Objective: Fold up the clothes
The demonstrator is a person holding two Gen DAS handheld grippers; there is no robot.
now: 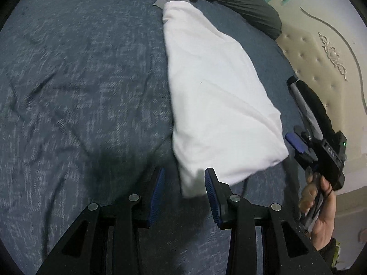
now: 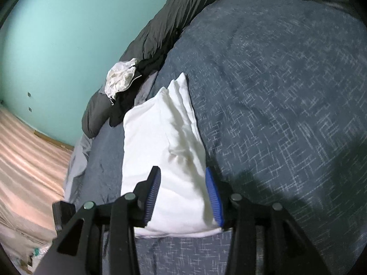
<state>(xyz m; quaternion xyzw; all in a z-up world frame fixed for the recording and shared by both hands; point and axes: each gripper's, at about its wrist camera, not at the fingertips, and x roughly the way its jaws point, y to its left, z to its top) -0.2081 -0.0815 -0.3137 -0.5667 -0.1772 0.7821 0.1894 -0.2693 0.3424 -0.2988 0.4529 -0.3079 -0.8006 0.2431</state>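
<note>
Both claws, left claw (image 1: 184,183) and right claw (image 2: 182,191), were found parted, nothing gripped; white garment (image 1: 215,96) was judged lengthwise-folded on the bed (image 1: 80,80), crosswise folding outstanding.

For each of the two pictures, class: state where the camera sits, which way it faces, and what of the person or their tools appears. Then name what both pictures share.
Left wrist view: sits on the left gripper, looking down along the bed; shows its own fingers, open over a corner of the white folded garment, plus the right gripper and the hand holding it.
Right wrist view: sits on the right gripper, facing the teal wall; its fingers are open around the garment's near end.
Shared: the white garment, the blue bedspread and the dark duvet.
</note>
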